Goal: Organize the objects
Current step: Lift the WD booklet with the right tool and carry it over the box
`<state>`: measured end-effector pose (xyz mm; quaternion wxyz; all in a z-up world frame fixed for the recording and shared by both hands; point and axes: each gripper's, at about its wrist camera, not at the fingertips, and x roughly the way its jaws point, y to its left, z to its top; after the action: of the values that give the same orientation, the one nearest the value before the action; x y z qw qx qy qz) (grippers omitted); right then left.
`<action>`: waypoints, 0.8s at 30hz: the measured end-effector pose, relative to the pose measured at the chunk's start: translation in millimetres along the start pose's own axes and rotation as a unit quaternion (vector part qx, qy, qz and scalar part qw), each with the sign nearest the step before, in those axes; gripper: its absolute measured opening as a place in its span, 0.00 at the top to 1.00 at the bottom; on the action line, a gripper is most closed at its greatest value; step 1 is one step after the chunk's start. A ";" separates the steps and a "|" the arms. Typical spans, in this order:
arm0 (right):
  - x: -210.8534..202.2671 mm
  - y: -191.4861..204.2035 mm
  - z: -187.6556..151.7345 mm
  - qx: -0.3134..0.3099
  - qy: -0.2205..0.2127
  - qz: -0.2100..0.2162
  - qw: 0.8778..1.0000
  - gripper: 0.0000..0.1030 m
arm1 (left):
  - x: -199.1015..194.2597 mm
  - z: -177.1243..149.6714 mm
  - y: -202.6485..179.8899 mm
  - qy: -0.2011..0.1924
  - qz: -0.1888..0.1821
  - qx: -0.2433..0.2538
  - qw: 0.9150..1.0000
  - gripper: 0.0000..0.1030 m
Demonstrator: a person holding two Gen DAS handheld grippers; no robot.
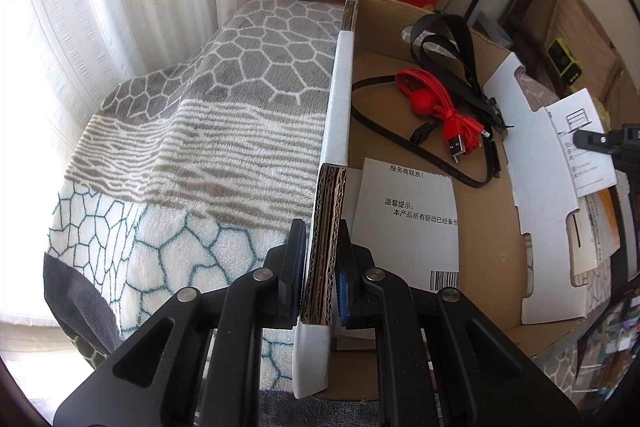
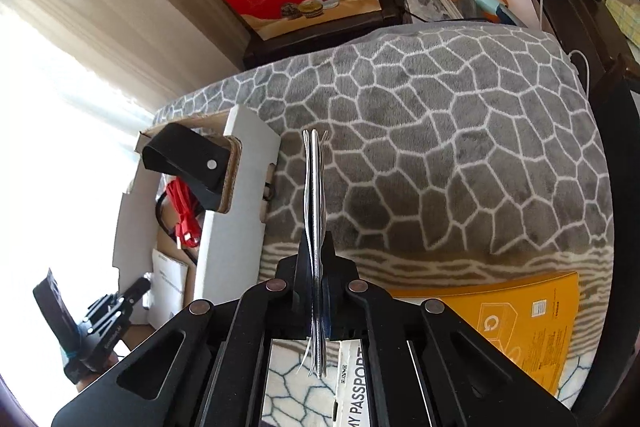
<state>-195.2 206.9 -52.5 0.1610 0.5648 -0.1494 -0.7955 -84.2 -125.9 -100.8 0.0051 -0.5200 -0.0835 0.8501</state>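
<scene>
Covering most of both views, a plush grey-and-white blanket with a honeycomb pattern (image 2: 460, 131) drapes the surface under everything. On it, right of centre in the left wrist view, sits an open brown corrugated cardboard box with white-faced walls (image 1: 480, 227). Its floor carries a white printed paper sheet with a barcode (image 1: 408, 223), a coiled flat black strap (image 1: 460, 39) toward the upper middle, and a bundled red USB cable (image 1: 440, 99) beside it. A yellow-orange printed envelope (image 2: 520, 323) lies on the blanket at the lower right of the right wrist view. The left hand-held gripper (image 1: 320, 267), bottom centre, is clamped on the box's thick left wall. The right hand-held gripper (image 2: 316, 291), bottom centre, is pinched tight on a thin edge-on sheaf of papers (image 2: 314, 187), held above the blanket, right of the box.
</scene>
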 end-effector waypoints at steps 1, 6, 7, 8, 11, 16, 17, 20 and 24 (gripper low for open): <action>-5.1 0.2 1.0 0.004 -0.004 0.007 1.000 0.98 | 0.0 0.0 0.0 0.000 0.000 0.000 1.000 0.88; -31.2 22.2 -0.5 0.000 -0.024 0.054 0.998 0.98 | 0.1 0.1 -0.1 0.000 0.000 0.001 1.000 0.88; -33.8 29.6 -2.1 -0.007 -0.025 0.060 0.998 0.98 | 0.0 0.1 0.0 0.000 0.000 0.001 1.000 0.88; -35.1 38.1 -4.4 -0.014 -0.025 0.065 0.997 0.98 | 0.0 0.3 -0.1 0.000 0.001 0.001 1.000 0.88; -29.5 62.6 -13.5 -0.033 -0.014 0.081 0.996 0.98 | 0.3 0.6 -0.4 0.000 0.001 0.000 1.000 0.88; -0.7 92.9 -34.9 -0.052 0.012 0.087 0.995 0.98 | 0.0 0.6 -0.9 0.000 0.002 0.001 1.000 0.88; 5.9 96.8 -39.0 -0.054 0.018 0.086 0.995 0.98 | -0.1 0.7 -1.1 0.001 0.002 0.001 1.000 0.88; 22.0 104.5 -49.4 -0.057 0.028 0.080 0.995 0.98 | -0.1 0.7 -1.3 0.001 0.002 0.000 1.000 0.88; 36.3 113.0 -59.9 -0.066 0.036 0.066 0.995 0.98 | -0.1 0.8 -1.2 0.001 0.002 0.001 1.000 0.88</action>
<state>-139.9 86.0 -54.9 0.2554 0.5702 -0.1274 -0.7703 -84.9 -124.8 -100.2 0.0038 -0.5207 -0.0819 0.8498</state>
